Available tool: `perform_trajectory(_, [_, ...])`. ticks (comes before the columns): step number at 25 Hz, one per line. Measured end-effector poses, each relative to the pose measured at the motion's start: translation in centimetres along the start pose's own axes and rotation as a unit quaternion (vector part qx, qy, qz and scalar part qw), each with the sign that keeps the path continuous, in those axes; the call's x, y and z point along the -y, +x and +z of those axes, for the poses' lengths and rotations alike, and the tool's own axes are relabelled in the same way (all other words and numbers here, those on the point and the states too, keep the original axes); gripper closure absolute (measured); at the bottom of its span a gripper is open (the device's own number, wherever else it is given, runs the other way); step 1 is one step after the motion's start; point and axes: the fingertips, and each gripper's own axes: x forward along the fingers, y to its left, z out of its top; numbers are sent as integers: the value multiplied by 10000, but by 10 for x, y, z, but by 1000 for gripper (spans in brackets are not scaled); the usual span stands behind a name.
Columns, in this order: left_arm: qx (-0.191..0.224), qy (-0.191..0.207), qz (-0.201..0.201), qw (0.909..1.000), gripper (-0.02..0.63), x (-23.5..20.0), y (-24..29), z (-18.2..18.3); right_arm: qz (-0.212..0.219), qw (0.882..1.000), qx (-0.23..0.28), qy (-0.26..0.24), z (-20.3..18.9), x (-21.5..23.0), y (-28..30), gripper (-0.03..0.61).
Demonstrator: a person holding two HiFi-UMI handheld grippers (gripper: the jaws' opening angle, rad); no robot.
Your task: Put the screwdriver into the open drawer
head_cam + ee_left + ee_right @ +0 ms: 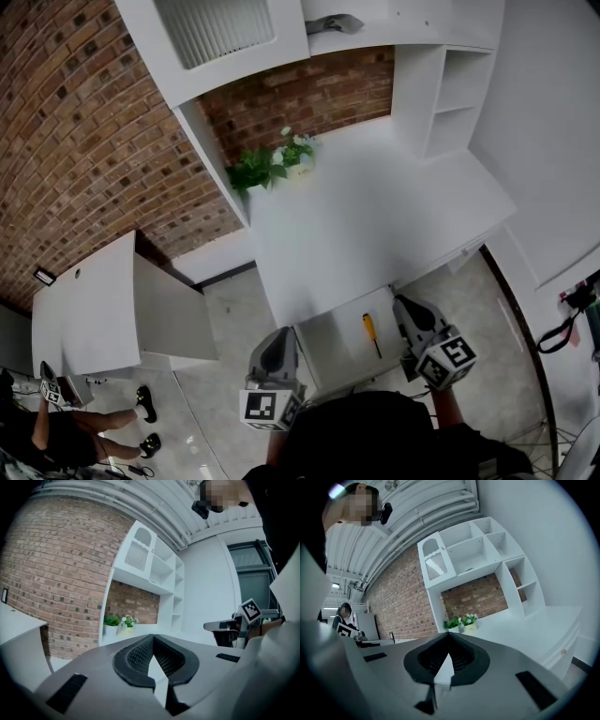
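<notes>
**Inside the open drawer, the screwdriver lies loose; both grippers are closed and empty**

Under the front edge of the white desk (375,216), the drawer (330,354) stands pulled out toward the person. The screwdriver (371,333) lies on the drawer's floor, in its right part. Its yellow handle is nearer the desk and its dark shaft points back toward the person. Nothing touches it.

The left gripper (278,339) hangs off the drawer's left side, apart from the screwdriver. Its own view shows the jaws brought together at the tips with nothing between them (151,638).

The right gripper (406,305) hangs at the drawer's right side, near the screwdriver but clear of it. Its jaws are likewise pressed together and hold nothing (449,638). Both grippers point level, toward the desk.

At the back of the desk, a potted plant (277,164) with white flowers stands against the brick wall (75,122). A white shelf unit (450,84) rises at the desk's right end. A second white table (84,309) stands to the left.
</notes>
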Motion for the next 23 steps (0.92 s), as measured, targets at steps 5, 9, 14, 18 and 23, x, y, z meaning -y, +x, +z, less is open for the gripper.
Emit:
perform_trajectory(5, [-46, 37, 37, 10000, 606, 0, -2, -2, -2, 10000, 10, -46, 1, -1, -3, 563])
perform_trajectory(9, [-30, 44, 57, 10000, 606, -2, -4, -2, -32, 10000, 31, -81, 1, -1, -5, 563])
perform_trajectory(14, [-37, 27, 89, 9999, 606, -3, -5, 0, -59, 9999, 39, -100, 4, 0, -7, 563])
perform_trajectory(18, [-36, 54, 126, 9999, 605, -5, -4, 1, -74, 9999, 33, -100, 3, 1, -9, 563])
perform_trajectory(23, [-68, 63, 240, 9997, 606, -12, -5, 1, -106, 9999, 87, 10, -1, 4, -12, 563])
